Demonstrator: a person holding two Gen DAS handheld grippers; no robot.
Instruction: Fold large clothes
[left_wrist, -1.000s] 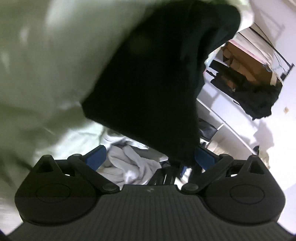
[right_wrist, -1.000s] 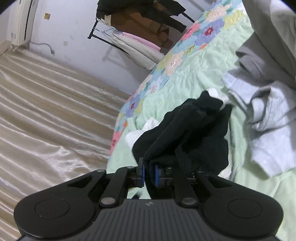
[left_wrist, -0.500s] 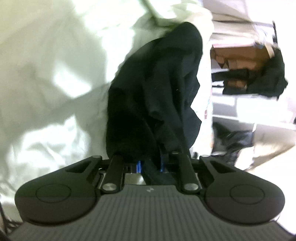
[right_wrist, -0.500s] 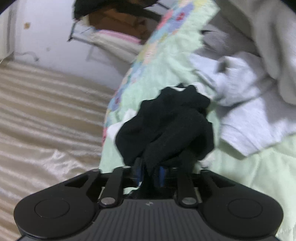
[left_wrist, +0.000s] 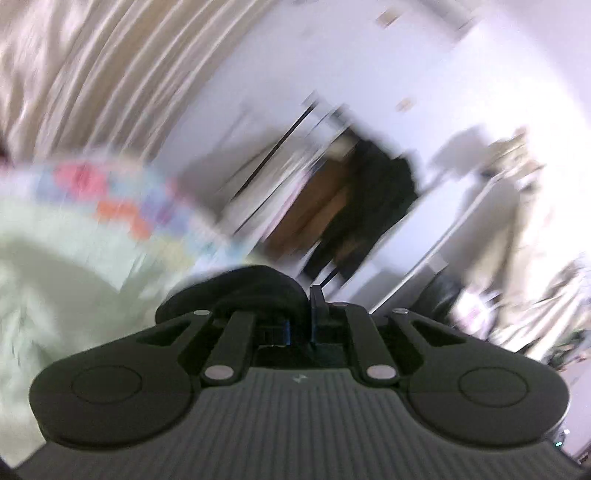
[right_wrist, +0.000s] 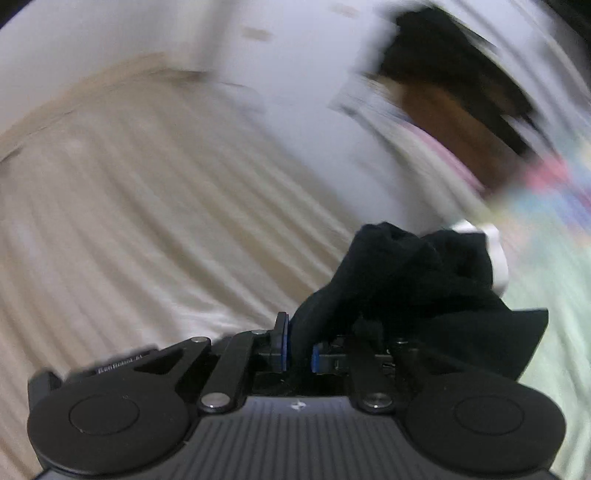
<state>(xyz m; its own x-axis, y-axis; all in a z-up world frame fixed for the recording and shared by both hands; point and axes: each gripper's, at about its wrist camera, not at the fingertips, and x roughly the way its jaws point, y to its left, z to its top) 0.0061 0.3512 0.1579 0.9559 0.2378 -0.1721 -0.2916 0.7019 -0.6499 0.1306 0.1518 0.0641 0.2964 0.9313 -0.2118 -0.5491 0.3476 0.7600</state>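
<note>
black garment (right_wrist: 410, 280), dark and bunched, is pinched in both of my handheld grippers at once. in the right wrist view my right gripper (right_wrist: 298, 354) has its blue-padded fingers (right_wrist: 282, 345) drawn close together with a thick fold of the cloth running up between them; the rest of the fabric mounds above and droops off to the right over the gripper body. something white (right_wrist: 495, 251) peeks out behind the mound, too blurred for me to name. in the left wrist view my left gripper (left_wrist: 300, 325) is likewise closed down on a rounded hump of the same black cloth (left_wrist: 251, 286), which drapes to the left of the fingers.

both views are heavily smeared by motion. behind the cloth i make out a pale green quilt (left_wrist: 66, 258) with a flowered border, pleated beige curtains (right_wrist: 129, 203), a white wall, and a clothes rack (left_wrist: 354, 206) hung with dark and brown garments.

my judgement: the garment is lifted clear of the bed and held at two points, which would suit either shaking it open to find its edges or carrying a gathered piece to be laid down. i cannot tell which. whichever it is, the next move calls for keeping both grips firm and the cloth from twisting until the picture steadies.

writing: a small raised line of letters sits on the right gripper's left linkage (right_wrist: 120, 363), too blurred for me to read. a small pale logo mark sits at the centre of each gripper body. no other label is readable.
</note>
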